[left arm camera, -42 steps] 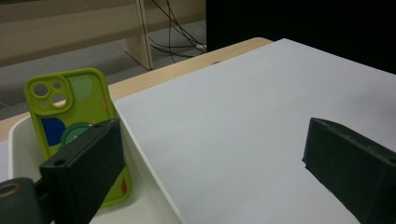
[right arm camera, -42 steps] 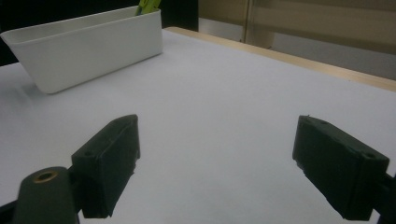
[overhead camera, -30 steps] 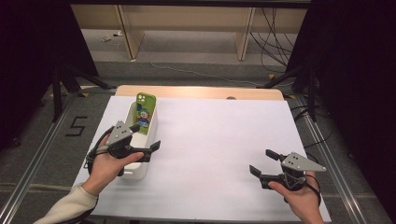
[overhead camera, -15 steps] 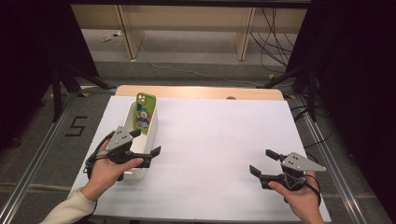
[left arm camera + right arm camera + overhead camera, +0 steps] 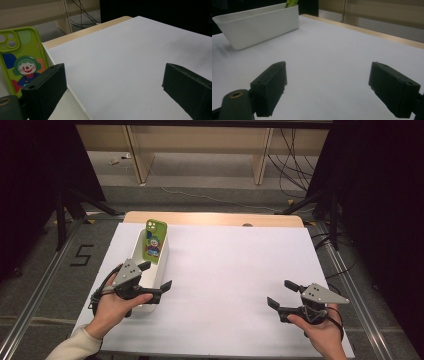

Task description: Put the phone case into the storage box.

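Since a second ago, we see the left gripper has drawn back slightly toward the near end of the white bin, its jaws spread and straddling the bin's right wall without pinching it. The right gripper holds its place, jaws spread over bare white tabletop. The green phone case stands at the bin's far end, long axis upright, camera cutouts on top, leaning back.

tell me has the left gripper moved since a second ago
Yes, slightly: the left gripper has slid back toward the person along the white bin.
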Tool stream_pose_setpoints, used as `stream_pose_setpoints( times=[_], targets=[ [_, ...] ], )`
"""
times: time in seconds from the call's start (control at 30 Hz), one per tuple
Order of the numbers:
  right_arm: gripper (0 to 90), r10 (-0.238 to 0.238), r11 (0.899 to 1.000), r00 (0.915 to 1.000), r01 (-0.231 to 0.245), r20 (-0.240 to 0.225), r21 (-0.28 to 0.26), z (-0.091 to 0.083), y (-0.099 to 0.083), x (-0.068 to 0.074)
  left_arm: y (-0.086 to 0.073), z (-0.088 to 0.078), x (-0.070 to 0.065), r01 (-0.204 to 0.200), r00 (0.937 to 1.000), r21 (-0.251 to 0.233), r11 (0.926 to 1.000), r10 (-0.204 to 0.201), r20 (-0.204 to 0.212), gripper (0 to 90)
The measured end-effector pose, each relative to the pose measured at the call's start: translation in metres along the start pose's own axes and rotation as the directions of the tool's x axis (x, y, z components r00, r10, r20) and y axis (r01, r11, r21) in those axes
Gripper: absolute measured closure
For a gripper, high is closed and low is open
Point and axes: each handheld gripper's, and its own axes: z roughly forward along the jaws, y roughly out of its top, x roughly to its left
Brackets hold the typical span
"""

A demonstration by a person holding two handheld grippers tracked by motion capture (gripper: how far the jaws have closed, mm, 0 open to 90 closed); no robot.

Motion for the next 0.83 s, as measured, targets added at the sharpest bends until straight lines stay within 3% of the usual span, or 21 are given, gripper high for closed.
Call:
stream_pose_setpoints(
  times=[0.83],
  targets=[
    [16.0, 0.0, 1.0, 1.0, 0.0, -0.002, -0.002, -0.0001, -0.0002, -0.0009, -0.0043, 0.0001, -0.0016, -0.006, 0.9999, -0.01, 0.9999, 0.006, 0.008, 4.9]
  ],
)
